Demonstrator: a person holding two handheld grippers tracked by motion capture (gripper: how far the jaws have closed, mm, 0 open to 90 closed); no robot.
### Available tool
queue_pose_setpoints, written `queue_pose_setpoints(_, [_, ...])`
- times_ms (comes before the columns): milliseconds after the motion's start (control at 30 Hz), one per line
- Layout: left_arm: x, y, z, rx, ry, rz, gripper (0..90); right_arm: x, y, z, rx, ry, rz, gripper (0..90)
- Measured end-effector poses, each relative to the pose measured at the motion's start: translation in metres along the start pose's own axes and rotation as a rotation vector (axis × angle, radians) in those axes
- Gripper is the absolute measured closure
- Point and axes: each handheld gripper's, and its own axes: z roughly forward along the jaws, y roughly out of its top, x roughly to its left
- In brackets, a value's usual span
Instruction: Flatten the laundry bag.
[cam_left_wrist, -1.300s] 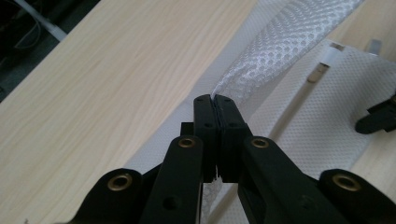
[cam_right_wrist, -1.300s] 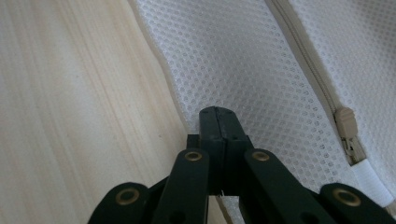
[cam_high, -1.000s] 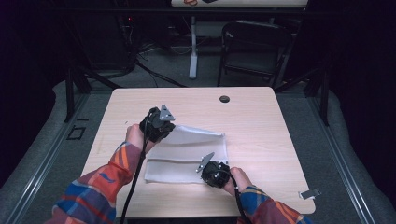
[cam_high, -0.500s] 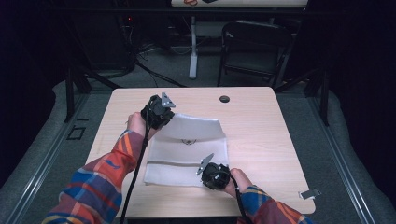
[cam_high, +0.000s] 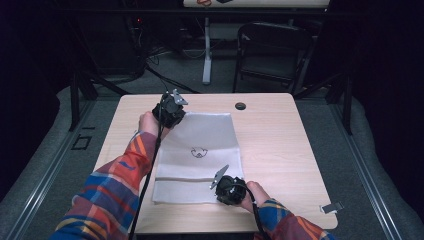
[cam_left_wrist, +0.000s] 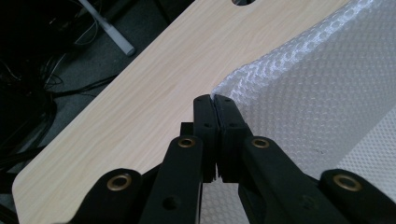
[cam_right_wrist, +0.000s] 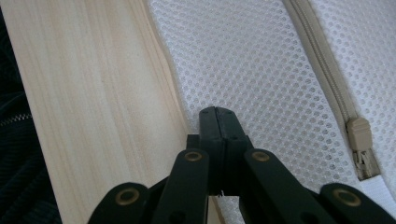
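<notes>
Surface (cam_high: 280, 150): the white mesh bag (cam_high: 200, 150) lies flat left of centre, long axis running 12 to 6 from your seat, zipper (cam_right_wrist: 322, 60) crossing it near the 6 end. Your left hand-held gripper (cam_high: 170, 109) is clamped on the bag's far-left corner, at about 11. Your right hand-held gripper (cam_high: 229, 189) is clamped on the near-right corner, at about 5. So you hold opposite corners on a diagonal; I'd judge any pull tensions along 11–5.

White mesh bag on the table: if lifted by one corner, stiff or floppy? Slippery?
Likely floppy: the mesh bag is thin netting lying flat, its far corner lifting in the left gripper. Probably light. The open weave should grip well; the zipper adds slight stiffness.
</notes>
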Motion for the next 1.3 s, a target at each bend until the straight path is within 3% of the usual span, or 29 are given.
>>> queue_pose_setpoints(300, [-0.001,0.015,0.027,0.029,0.034,0.001,87.9,-0.001,0.0,0.0,-0.003,0.008,0.006,90.0])
queue_pose_setpoints(733, [0.001,0.026,0.052,0.045,0.049,-0.052,84.4,-0.003,0.0,0.0,0.006,0.01,0.004,90.0])
queue_pose_setpoints(833, [0.003,0.027,0.054,0.048,0.039,-0.068,79.0,-0.002,0.0,0.0,0.005,0.009,0.008,90.0])
queue_pose_setpoints(1033, [0.007,0.03,0.053,0.054,0.025,-0.082,52.8,-0.003,0.0,0.0,-0.003,0.017,0.011,90.0])
queue_pose_setpoints(1167, [0.009,0.029,0.053,0.054,0.032,-0.101,39.4,-0.003,0.0,0.0,-0.002,0.017,0.009,90.0])
queue_pose_setpoints(1300, [0.012,0.027,0.05,0.048,0.013,-0.117,29.9,-0.004,0.0,0.0,0.002,0.024,0.011,90.0])
